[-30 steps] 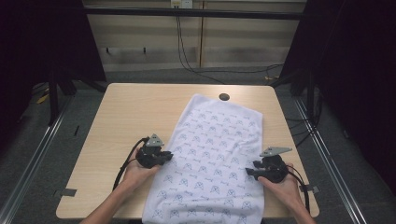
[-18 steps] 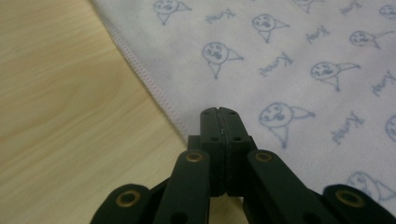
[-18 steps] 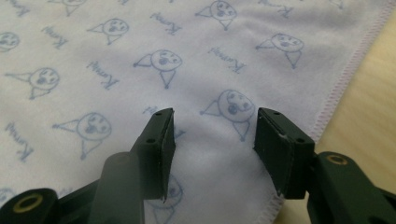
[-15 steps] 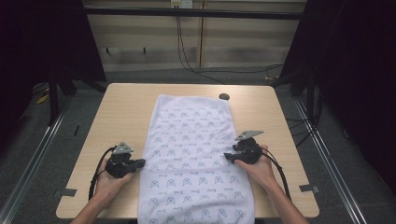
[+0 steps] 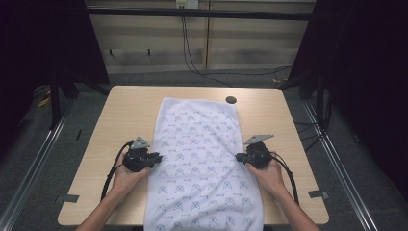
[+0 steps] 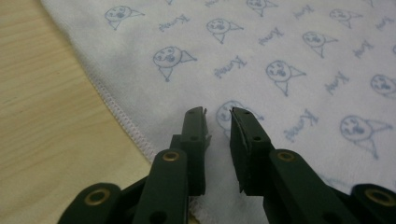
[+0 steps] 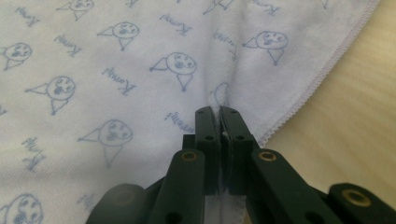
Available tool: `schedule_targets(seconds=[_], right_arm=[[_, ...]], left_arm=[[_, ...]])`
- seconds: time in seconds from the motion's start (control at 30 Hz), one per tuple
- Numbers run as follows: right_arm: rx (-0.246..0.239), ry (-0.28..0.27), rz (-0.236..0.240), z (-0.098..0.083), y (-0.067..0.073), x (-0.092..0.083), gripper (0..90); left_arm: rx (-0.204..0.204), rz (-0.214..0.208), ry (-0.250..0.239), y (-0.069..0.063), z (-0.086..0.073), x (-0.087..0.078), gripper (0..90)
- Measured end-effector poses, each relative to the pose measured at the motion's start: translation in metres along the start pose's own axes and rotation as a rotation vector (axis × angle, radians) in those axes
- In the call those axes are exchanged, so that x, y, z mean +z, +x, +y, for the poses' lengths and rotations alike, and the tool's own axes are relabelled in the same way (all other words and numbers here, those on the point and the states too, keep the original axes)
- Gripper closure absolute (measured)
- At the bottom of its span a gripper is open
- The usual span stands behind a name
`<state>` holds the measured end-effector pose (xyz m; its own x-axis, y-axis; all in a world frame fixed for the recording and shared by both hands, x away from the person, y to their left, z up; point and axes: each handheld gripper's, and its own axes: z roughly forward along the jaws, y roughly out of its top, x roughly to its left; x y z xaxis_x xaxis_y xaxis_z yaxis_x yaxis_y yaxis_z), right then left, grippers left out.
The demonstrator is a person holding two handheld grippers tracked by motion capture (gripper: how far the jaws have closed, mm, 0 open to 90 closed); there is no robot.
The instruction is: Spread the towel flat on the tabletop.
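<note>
At the towel (image 5: 204, 159), right claw (image 5: 239, 157) has newly pinched its edge.

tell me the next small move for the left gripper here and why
Probably close the left gripper on the towel. Its fingers have just been opening and stand apart over the cloth just inside the left hem, with nothing pinched. The right gripper is already shut on a raised fold near the opposite hem, so the left side likely needs a matching hold before any lift.
</note>
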<state>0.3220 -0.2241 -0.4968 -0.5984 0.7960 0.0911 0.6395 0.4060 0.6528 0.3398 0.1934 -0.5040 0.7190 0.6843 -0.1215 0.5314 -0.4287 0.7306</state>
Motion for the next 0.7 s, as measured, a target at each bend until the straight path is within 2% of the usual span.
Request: schedule_targets(seconds=[0.07, 0.13, 0.23, 0.3, 0.37, 0.43, 0.5, 0.57, 0.6, 0.63, 0.7], right_arm=[[0.018, 0.005, 0.008, -0.011, 0.004, -0.010, 86.3], [0.053, 0.002, 0.038, -0.023, 0.007, -0.020, 84.7], [0.047, 0.009, 0.028, -0.041, 0.018, -0.037, 78.5], [0.027, 0.018, 0.043, -0.052, 0.026, -0.047, 74.7], [0.033, 0.038, 0.063, -0.062, 0.034, -0.058, 70.2], [0.034, 0.037, 0.079, -0.070, 0.040, -0.065, 68.5], [0.028, 0.058, 0.110, -0.077, 0.045, -0.072, 67.8], [0.035, 0.094, 0.148, -0.083, 0.052, -0.079, 64.9], [0.029, 0.110, 0.157, -0.083, 0.055, -0.082, 63.7], [0.009, 0.125, 0.152, -0.085, 0.060, -0.084, 60.3], [0.012, 0.113, 0.158, -0.085, 0.063, -0.084, 57.7]], left_arm=[[-0.014, -0.023, -0.008, -0.006, -0.006, -0.005, 76.2], [0.018, -0.036, 0.012, -0.014, -0.010, -0.010, 76.2], [0.044, -0.055, 0.030, -0.030, -0.018, -0.019, 76.1], [0.040, -0.078, 0.045, -0.040, -0.024, -0.026, 76.1], [0.060, -0.106, 0.060, -0.049, -0.031, -0.034, 76.1], [0.052, -0.124, 0.072, -0.057, -0.038, -0.042, 76.1], [0.056, -0.152, 0.081, -0.063, -0.044, -0.049, 75.7], [0.033, -0.194, 0.098, -0.067, -0.050, -0.056, 74.6], [0.051, -0.211, 0.105, -0.070, -0.054, -0.060, 74.1], [0.052, -0.220, 0.112, -0.071, -0.055, -0.062, 72.9], [0.048, -0.223, 0.104, -0.073, -0.055, -0.066, 70.9]])
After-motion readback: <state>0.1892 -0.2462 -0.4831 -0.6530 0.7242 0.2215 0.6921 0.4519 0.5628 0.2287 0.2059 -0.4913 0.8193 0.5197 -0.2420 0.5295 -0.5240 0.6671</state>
